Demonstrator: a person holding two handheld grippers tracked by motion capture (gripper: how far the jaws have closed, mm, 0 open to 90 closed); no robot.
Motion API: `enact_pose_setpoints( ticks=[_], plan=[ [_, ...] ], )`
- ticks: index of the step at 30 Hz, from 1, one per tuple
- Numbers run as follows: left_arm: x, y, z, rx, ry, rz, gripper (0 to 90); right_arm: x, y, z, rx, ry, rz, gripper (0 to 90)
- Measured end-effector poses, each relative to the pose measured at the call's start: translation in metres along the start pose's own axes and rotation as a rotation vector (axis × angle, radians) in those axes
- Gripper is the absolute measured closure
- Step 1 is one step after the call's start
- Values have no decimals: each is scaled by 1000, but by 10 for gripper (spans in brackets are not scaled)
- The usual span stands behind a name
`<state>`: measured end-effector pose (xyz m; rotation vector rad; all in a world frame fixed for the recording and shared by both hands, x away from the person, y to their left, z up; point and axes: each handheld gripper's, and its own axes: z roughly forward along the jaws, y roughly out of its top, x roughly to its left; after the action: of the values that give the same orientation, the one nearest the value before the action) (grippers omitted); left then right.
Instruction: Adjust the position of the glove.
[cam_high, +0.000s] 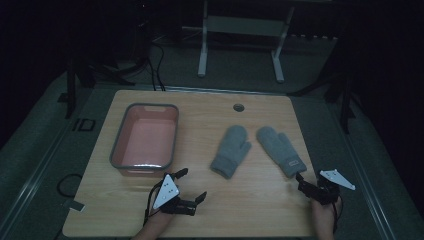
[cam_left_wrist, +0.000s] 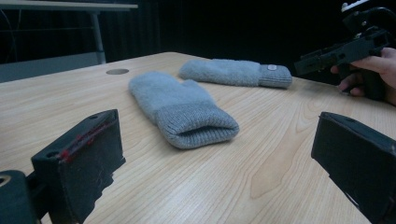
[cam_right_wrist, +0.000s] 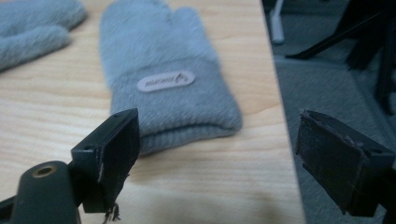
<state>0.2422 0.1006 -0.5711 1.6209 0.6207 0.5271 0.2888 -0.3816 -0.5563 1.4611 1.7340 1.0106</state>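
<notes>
Under both of your grippers lies a pale wooden table top (cam_high: 260, 200) with rounded corners and a small round cable hole (cam_high: 238, 107) at its far edge. Beyond it the room is dark: grey floor, black cables, and the white legs of another table (cam_high: 202, 50) at the back.

Your left gripper (cam_high: 191, 184) hovers low over the near edge with its jaws spread wide and nothing between them. Just beyond it sits a shallow pink plastic basin with a grey rim (cam_high: 120, 135). Ahead and to its right lies the first grey knitted mitten (cam_left_wrist: 182, 105), flat on the wood, its ribbed cuff turned toward the gripper and well apart from the jaws.

Your right gripper (cam_right_wrist: 215, 154) is near the table's right edge, jaws also wide apart and holding nothing. Directly ahead of it lies the second grey knitted mitten with a small oval label on the cuff (cam_right_wrist: 163, 88). Its cuff end sits just beyond the jaw on the left of the right gripper view; whether that jaw touches the knit cannot be told. The other jaw hangs past the table's edge, over the floor. The two mittens lie side by side, apart from each other.
</notes>
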Motion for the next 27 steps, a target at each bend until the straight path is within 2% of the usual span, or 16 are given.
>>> enact_pose_setpoints(
  ticks=[6,7,12,21,25,27],
  plan=[
    [0,0,0,0,1,3,24,-1,2,1,34,21,18,140],
    [-1,0,0,1,2,4,25,-1,5,1,39,38,32,140],
    [-1,0,0,0,2,2,25,4,16,3,80,57,-7,140],
    [-1,0,0,0,2,3,25,6,53,7,93,136,-31,140],
    [-1,0,0,0,2,3,25,13,66,10,92,159,-53,140],
    [0,0,0,0,1,2,25,19,72,13,113,174,-75,140]
  ],
)
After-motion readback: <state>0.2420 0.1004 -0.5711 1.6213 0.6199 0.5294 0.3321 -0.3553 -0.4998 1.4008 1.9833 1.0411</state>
